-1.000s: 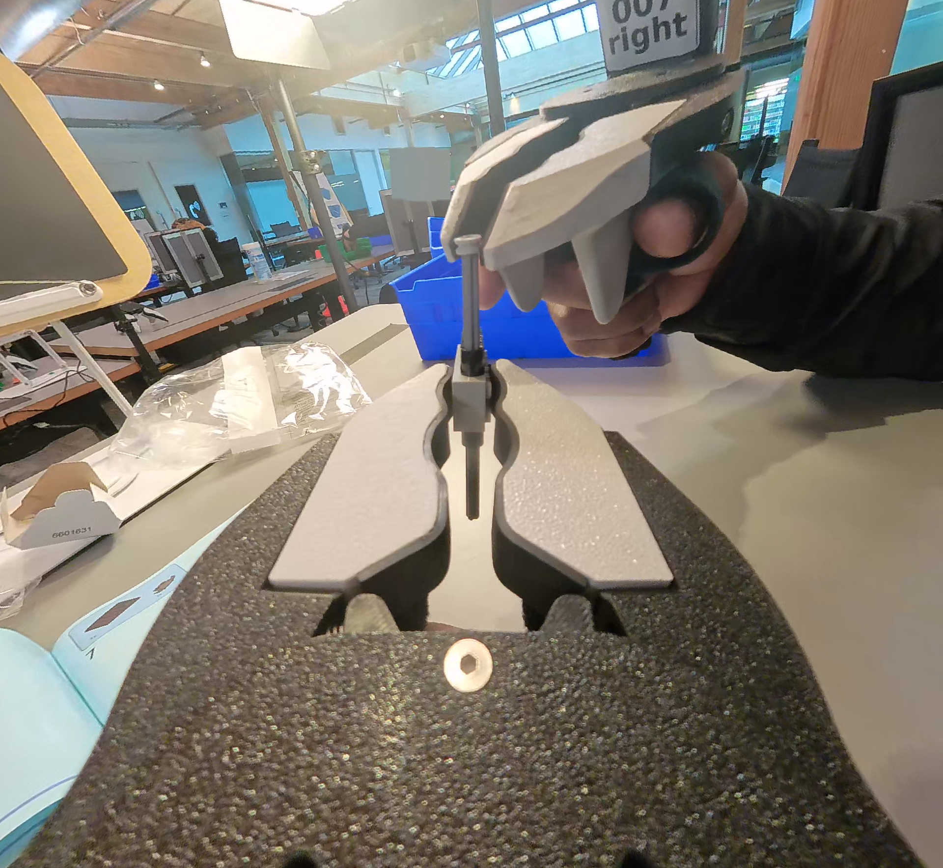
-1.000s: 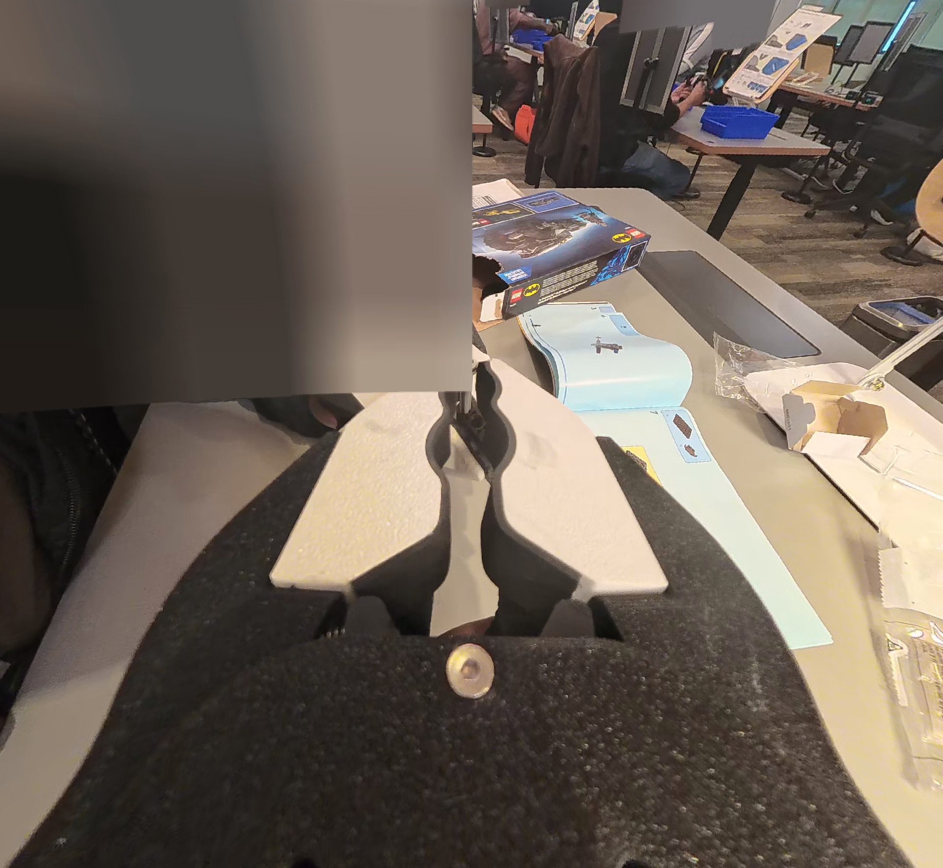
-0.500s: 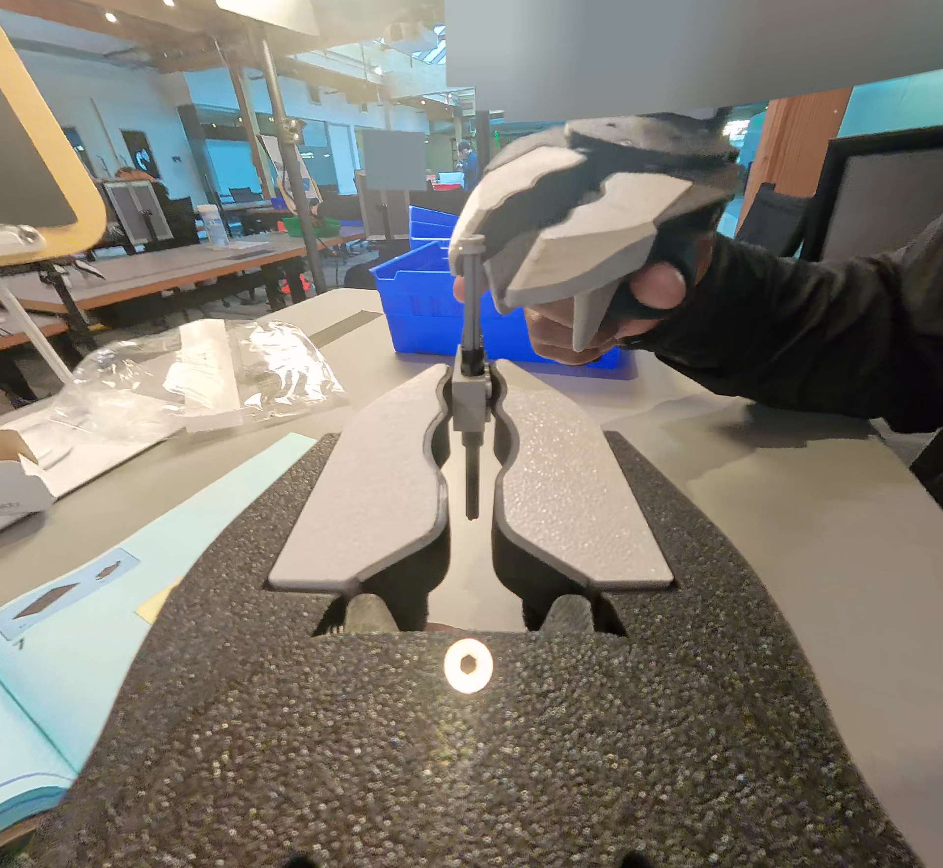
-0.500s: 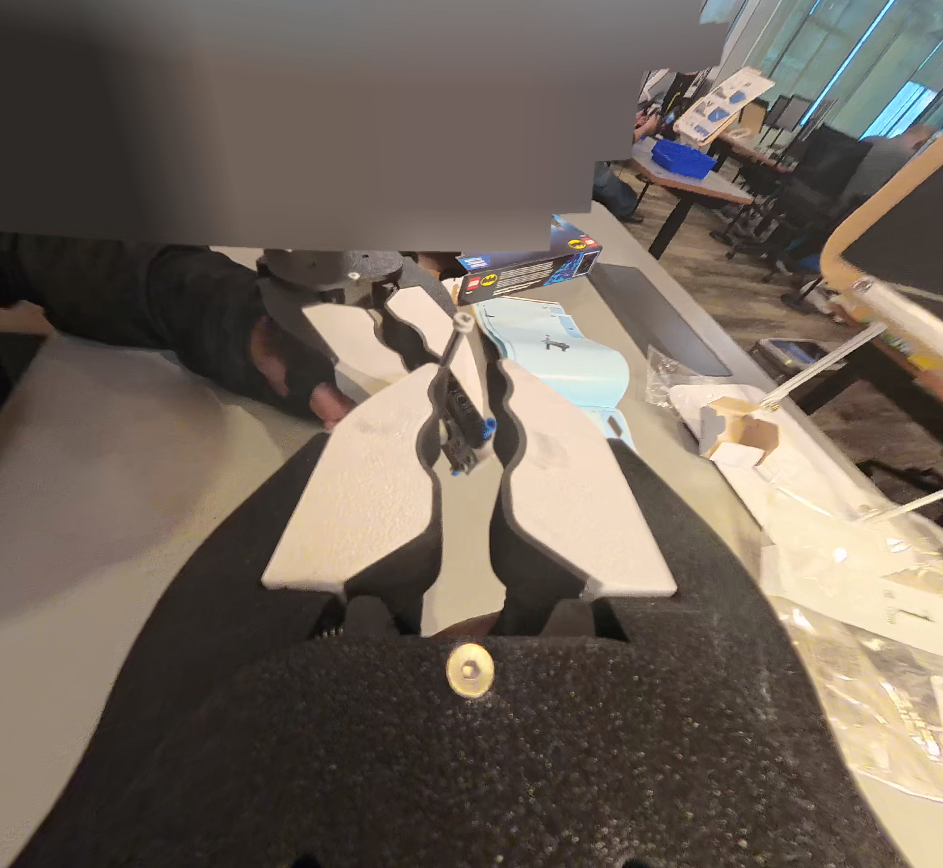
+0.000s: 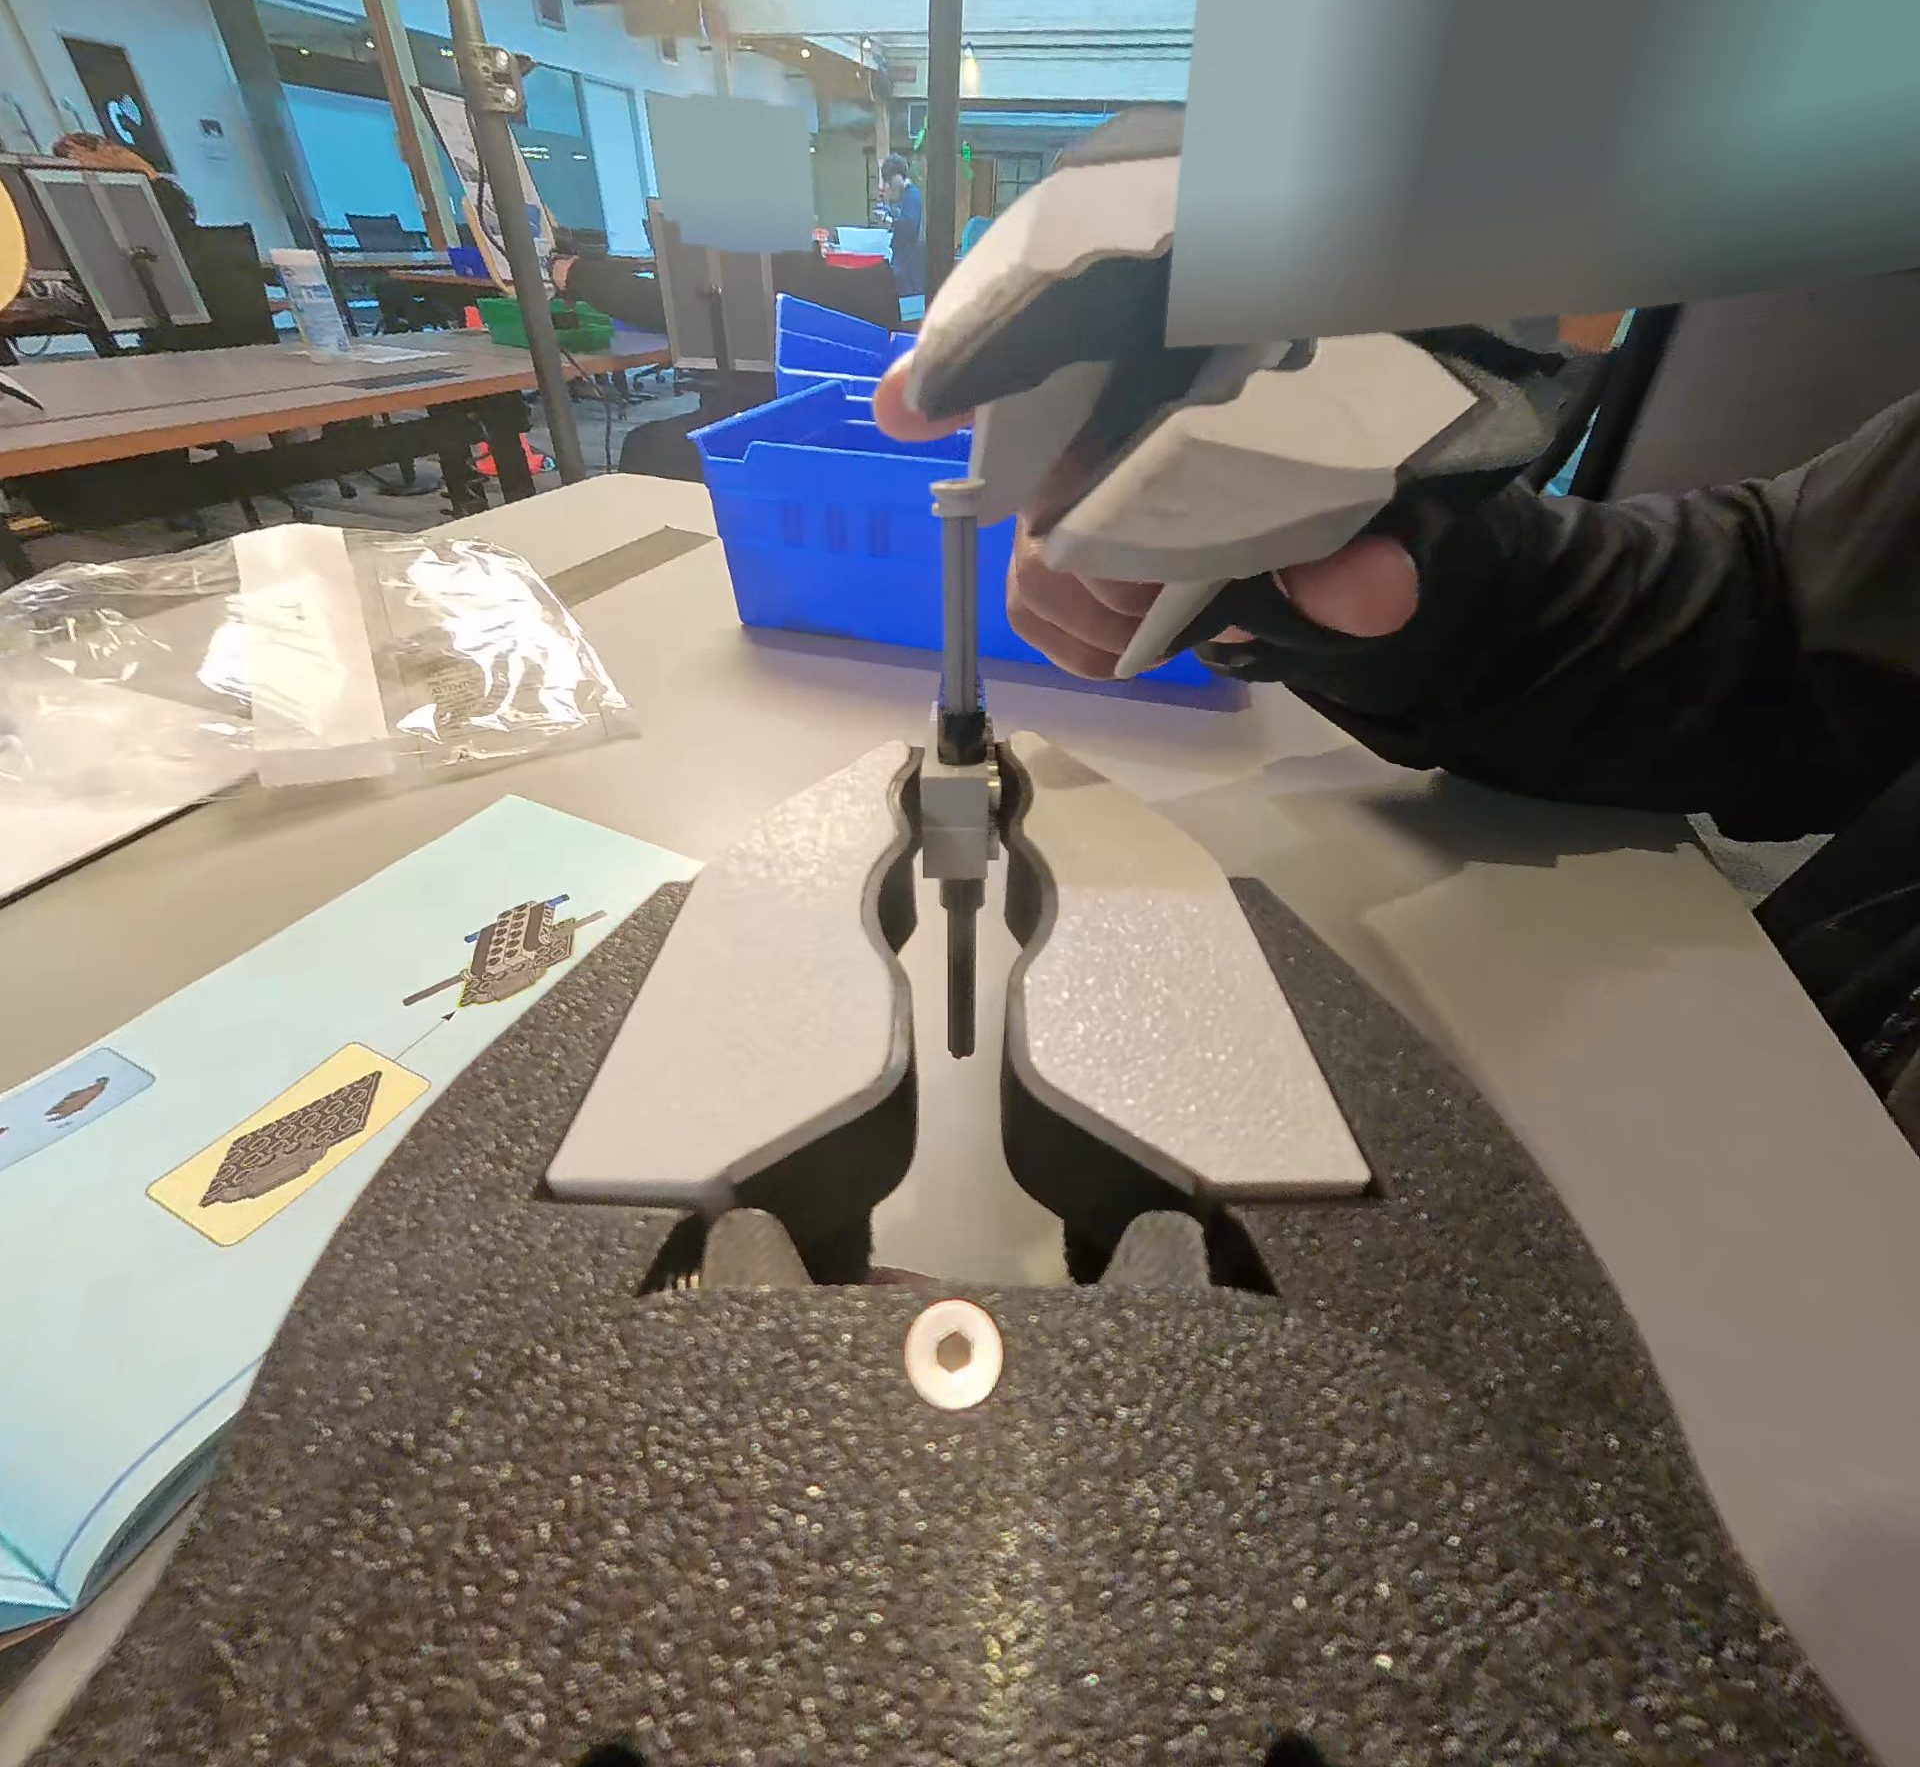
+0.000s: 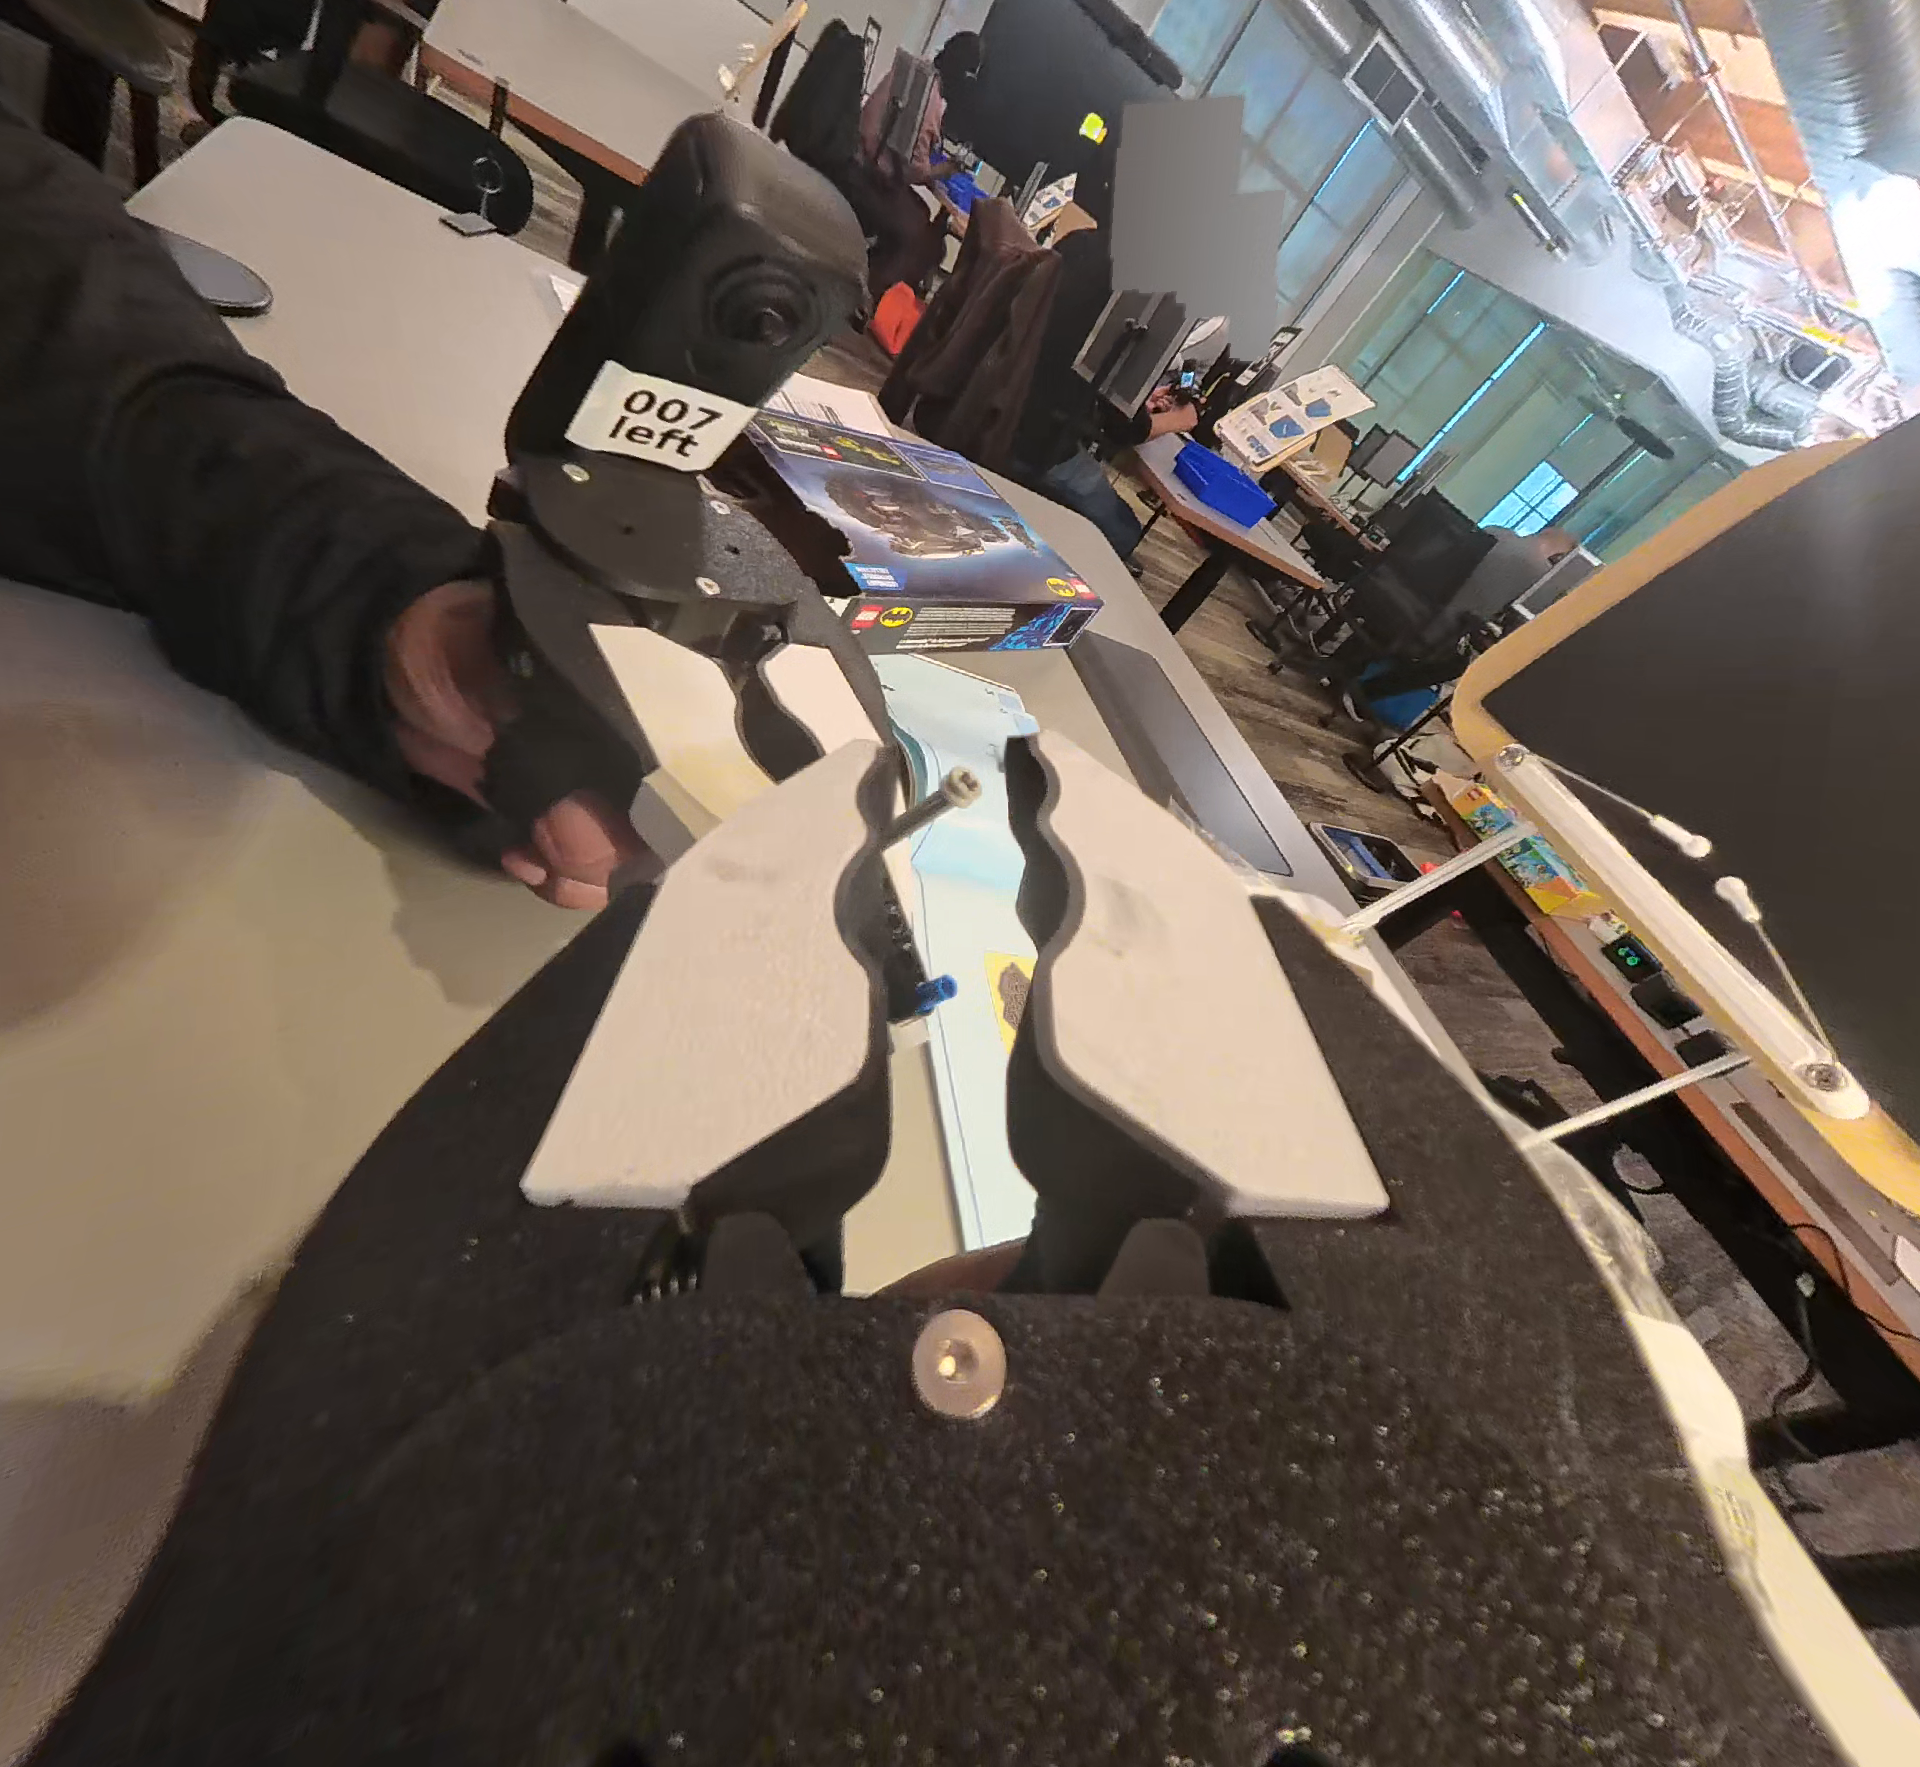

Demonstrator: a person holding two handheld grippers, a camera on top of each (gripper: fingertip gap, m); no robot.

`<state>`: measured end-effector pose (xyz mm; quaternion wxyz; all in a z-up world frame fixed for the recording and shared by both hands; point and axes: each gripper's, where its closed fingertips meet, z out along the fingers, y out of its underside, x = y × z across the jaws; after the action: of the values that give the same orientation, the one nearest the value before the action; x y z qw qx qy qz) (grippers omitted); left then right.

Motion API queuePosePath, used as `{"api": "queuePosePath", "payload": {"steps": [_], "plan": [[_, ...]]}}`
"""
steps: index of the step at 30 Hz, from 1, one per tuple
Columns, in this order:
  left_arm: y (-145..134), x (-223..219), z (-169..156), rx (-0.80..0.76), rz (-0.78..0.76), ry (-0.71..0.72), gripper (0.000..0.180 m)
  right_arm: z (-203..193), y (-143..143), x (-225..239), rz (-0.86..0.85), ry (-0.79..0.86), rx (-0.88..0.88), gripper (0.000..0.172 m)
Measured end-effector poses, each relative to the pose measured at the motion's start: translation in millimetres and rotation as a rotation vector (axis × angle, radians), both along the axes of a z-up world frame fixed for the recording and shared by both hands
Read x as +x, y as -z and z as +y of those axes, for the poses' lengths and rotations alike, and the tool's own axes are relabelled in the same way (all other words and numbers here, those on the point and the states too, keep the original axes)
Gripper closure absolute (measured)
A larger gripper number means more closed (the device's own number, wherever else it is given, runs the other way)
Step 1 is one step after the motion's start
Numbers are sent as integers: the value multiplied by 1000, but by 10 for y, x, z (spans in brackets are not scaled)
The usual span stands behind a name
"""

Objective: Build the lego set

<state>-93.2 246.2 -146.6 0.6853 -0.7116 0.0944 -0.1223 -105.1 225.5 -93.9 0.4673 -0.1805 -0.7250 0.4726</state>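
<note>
My left gripper [image 5: 961, 787] is shut on a small grey brick [image 5: 958, 829] with a thin axle through it. The grey axle [image 5: 957, 595] rises from the brick, and a dark end points back between my fingers. My right gripper [image 5: 977, 470] is at the axle's top end. In the right wrist view the right gripper [image 6: 948, 751] is open. The axle's head [image 6: 961, 784] lies between its fingers [image 6: 748, 969] and neither pad presses on it. The left gripper's body [image 6: 644, 554] shows there, with its fingertips hidden behind my right finger.
A blue bin [image 5: 831, 512] stands behind the grippers on the grey table [image 5: 1507, 1042]. A clear plastic bag [image 5: 312, 637] and a light blue instruction booklet [image 5: 312, 1042] lie to the left. A toy box [image 6: 935, 554] lies beyond the booklet, and a monitor [image 6: 1714, 782] stands at the right. The grippers' ends are close to 6 centimetres from one another.
My right gripper was shut on the axle's top a second ago; its fingers have since spread apart and let go. The left gripper has kept its hold on the brick.
</note>
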Motion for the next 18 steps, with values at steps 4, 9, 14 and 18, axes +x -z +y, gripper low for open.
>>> {"api": "queuePosePath", "payload": {"steps": [4, 9, 14, 18], "plan": [[14, -5, 3, -8, 0, -1, 169, 11, 5, -5, -10, -8, -28, 154], [37, -5, 8, -19, -7, 2, 169, 1, 55, -13, -18, -9, -9, 156], [54, -14, 14, -35, -11, -3, 169, -4, 115, -32, -17, 6, 29, 157], [68, -9, 18, -57, -34, 6, 169, 9, 130, -43, -27, 9, 16, 156]]}}
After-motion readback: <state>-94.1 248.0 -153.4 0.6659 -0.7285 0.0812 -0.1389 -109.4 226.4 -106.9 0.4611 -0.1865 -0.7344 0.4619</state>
